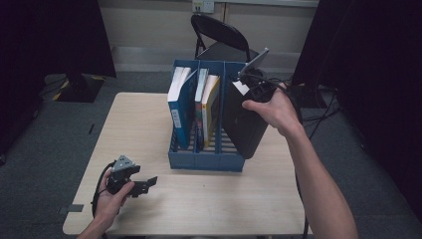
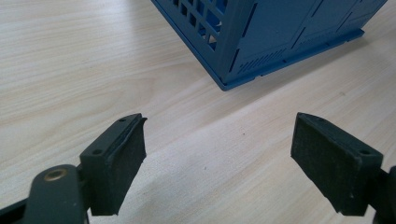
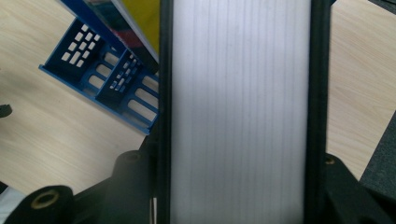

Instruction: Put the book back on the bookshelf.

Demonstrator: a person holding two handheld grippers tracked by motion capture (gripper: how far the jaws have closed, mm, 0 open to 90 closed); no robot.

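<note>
Pale wood table (image 1: 149,124), right gripper (image 1: 251,84) clamping thick black book (image 1: 244,127), white page edges; left gripper (image 2: 217,163) released

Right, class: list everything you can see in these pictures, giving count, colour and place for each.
Table: one, light wood, centre.
File rack: one, blue, three compartments, mid-table.
Books: about four, blue, white and yellow, upright in the left and middle compartments.
Black book: one, black cover, white pages, tilted at the right compartment.
Folding chair: one, black, behind the table.
Left gripper: black, jaws open, near the table's front left.
Right gripper: black, clamped on the black book.
</note>
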